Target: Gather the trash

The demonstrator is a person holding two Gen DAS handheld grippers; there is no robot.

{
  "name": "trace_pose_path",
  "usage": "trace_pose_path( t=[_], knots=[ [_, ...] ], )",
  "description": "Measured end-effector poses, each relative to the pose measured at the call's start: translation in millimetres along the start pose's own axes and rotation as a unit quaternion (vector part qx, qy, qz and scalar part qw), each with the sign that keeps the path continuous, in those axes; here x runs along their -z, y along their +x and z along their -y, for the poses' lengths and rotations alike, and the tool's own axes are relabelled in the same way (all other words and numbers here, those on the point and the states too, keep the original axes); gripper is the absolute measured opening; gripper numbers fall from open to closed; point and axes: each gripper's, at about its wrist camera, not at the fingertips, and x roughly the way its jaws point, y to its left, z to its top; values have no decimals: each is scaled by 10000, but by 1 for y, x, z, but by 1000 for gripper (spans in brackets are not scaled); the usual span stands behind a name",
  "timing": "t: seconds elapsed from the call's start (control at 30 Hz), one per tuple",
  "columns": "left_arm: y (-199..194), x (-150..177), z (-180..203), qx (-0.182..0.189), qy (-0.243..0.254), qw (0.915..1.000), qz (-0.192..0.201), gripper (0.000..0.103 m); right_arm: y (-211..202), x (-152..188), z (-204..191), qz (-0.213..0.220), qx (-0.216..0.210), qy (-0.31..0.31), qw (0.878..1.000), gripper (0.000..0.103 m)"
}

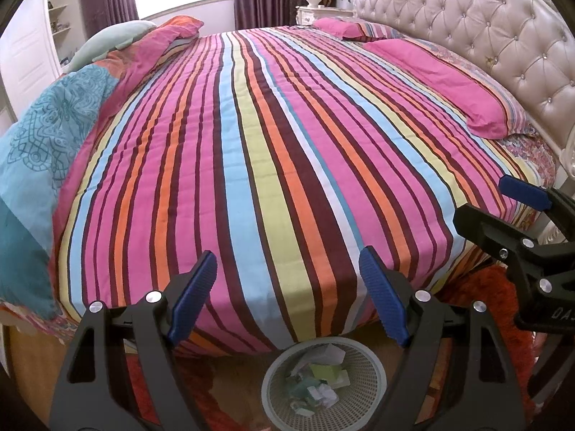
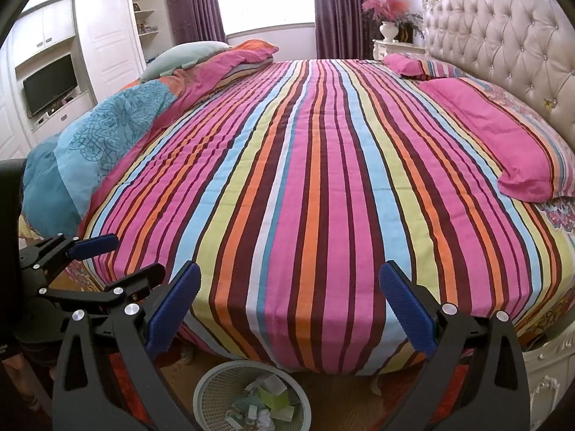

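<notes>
Both empty and wide open, left gripper (image 1: 287, 280) and right gripper (image 2: 289, 298), above the paper-filled waste basket (image 1: 373, 362) beside the striped bed (image 1: 280, 143).

Matt cotton-like striped bedspread (image 1: 273, 151), glossy tufted headboard (image 1: 478, 36), perhaps plastic basket (image 1: 373, 366)

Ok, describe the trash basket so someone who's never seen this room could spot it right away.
Start at the big bed with the striped bedspread and drop to the floor at its near edge. There stands a round pale wastebasket with lattice walls, directly below both open grippers. It is the only container down there, already holding crumpled white paper and green scraps, with a red-orange rug beside it.
</notes>
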Motion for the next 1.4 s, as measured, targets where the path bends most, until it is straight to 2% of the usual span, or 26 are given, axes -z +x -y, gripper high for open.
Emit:
trace_pose_path(
  t=[0.57, 0.8, 1.0, 1.4],
  knots=[
    [2, 0, 2, 31, 0, 10000, -36, 79, 0, 0, 0, 15, 3, -11, 10000, 95],
    [-1, -1, 5, -27, 101, 9999, -2, 80, 0, 0, 1, 4, -13, 24, 10000, 95],
    [-3, -3, 7, -228, 163, 9996, 44, 79, 0, 0, 2, 3, -11, -6, 10000, 95],
    [-2, -6, -1, -147, 54, 9999, -57, 79, 1, -1, 3, -10, -14, 15, 10000, 95]
  ],
)
